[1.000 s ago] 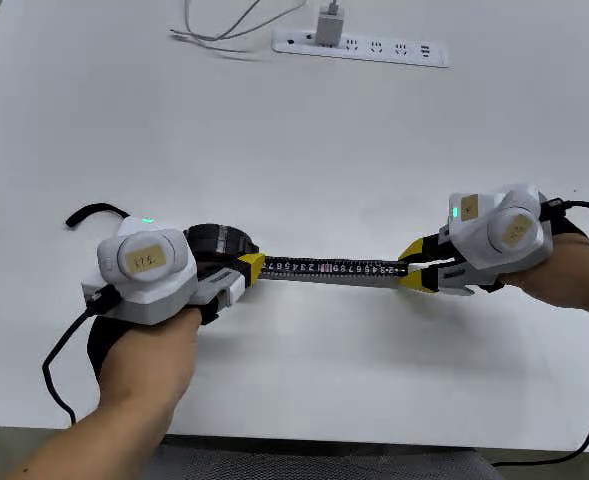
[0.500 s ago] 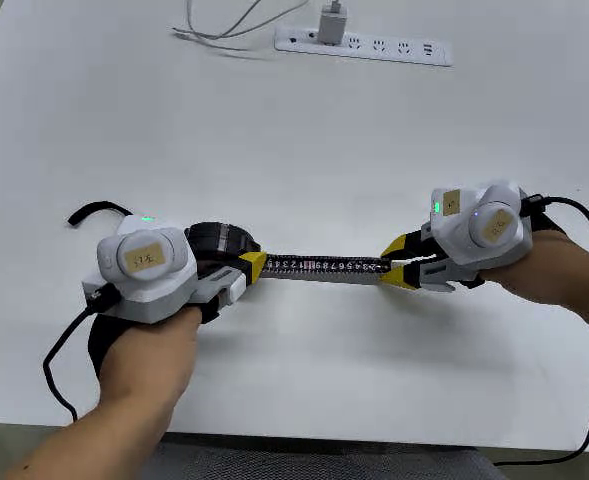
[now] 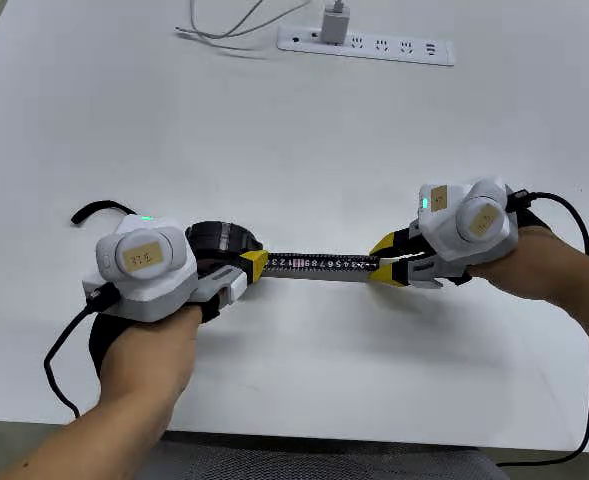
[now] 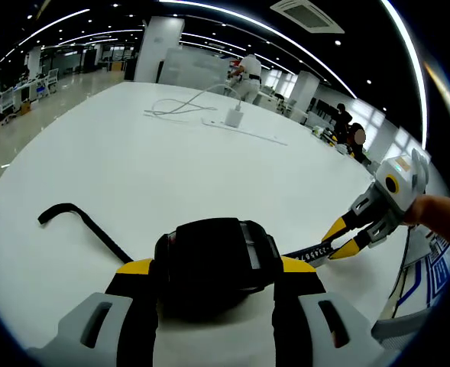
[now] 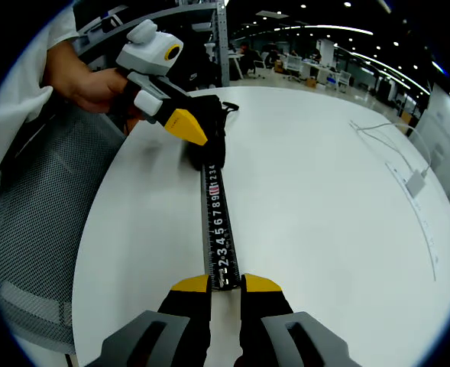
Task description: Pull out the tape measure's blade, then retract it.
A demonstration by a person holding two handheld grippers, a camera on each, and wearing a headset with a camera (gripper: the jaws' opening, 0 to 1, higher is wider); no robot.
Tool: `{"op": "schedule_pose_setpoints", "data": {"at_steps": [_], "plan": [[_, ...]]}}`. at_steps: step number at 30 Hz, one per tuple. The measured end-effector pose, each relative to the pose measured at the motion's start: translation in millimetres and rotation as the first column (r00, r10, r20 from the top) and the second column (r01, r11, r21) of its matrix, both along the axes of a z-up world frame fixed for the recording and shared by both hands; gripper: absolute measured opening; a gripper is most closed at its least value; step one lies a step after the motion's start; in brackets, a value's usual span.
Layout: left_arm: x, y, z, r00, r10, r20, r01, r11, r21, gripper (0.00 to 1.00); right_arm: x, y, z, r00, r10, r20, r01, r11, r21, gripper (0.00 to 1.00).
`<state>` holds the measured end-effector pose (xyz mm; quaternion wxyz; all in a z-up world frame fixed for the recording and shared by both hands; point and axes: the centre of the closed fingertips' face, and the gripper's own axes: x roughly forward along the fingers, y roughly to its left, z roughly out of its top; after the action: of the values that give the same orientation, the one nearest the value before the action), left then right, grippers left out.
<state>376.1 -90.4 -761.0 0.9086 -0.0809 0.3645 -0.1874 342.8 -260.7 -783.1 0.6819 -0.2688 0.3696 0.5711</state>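
The left gripper (image 4: 217, 266) is clenched around the black tape measure case (image 3: 219, 240), which sits on or just above the white table (image 3: 274, 130). The blade (image 5: 215, 218) runs out to the right of the case, and the right gripper (image 5: 225, 285) pinches its tip. The risk is this: if the pinch slips, the spring would snap the blade back into the case — and a skewed pull could kink it.

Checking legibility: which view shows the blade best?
Right gripper view: the blade runs up the frame, numerals readable, its end in the right hand-held gripper. Head view shows it small, numerals tiny; left gripper view, a short stretch beyond the case.
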Motion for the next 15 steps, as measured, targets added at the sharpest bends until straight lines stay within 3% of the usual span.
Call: {"op": "schedule_pose_setpoints", "data": {"at_steps": [15], "plan": [[0.8,0.6,0.5,1.0,0.0,-0.004,0.0,1.0,-0.011,0.56,5.5,25.2,-1.6,1.0,0.0,-0.01,0.0,0.999,0.047,0.1]]}}
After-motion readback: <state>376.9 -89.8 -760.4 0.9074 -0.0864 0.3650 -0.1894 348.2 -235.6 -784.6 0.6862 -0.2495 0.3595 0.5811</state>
